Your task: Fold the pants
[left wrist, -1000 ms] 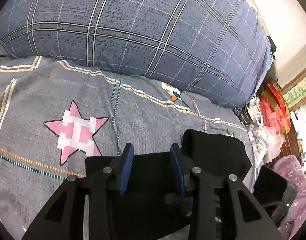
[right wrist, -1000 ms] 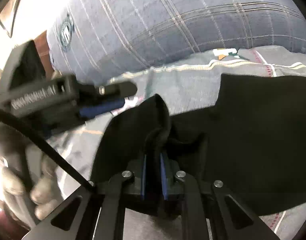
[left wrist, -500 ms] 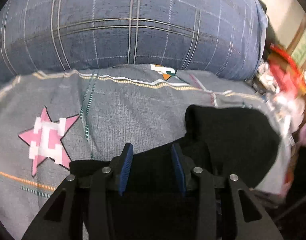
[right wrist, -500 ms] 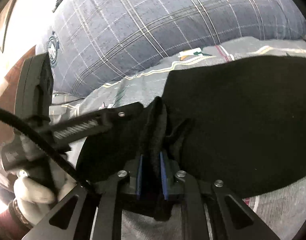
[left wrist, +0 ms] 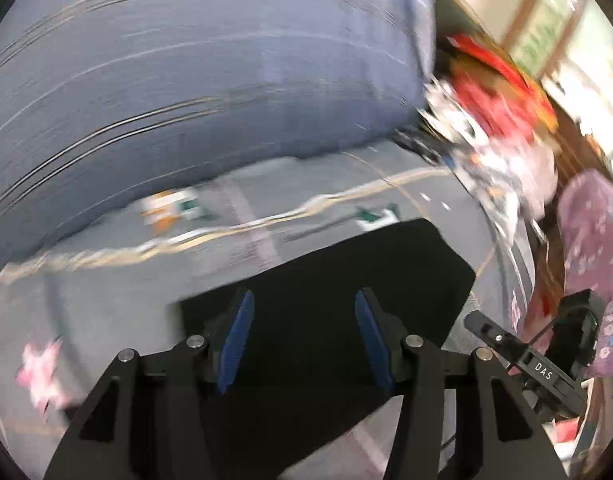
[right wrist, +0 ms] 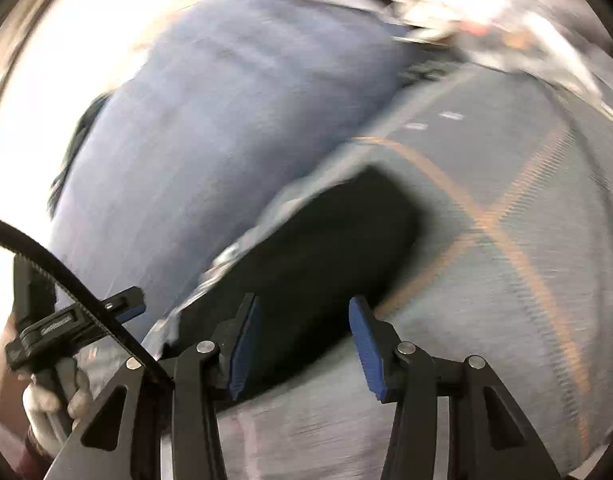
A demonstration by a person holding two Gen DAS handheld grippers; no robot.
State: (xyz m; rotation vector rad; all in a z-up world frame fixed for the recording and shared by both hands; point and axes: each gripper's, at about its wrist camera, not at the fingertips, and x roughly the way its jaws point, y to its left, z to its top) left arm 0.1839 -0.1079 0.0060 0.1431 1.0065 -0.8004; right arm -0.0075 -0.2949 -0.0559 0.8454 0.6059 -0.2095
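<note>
Both tongs are opening, pinching nothing; left tongs (left wrist: 302, 340) and right tongs (right wrist: 302, 346) hover over the folded black pants (left wrist: 346, 272) lying on the bed (left wrist: 118, 304).

2 wrist cams, close, share pants (left wrist: 346, 280).

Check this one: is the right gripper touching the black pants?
Apart. In the right wrist view the right gripper, jaws opening, has bare blue pads pinching nothing; the folded black pants lie on the bed beyond them.
</note>
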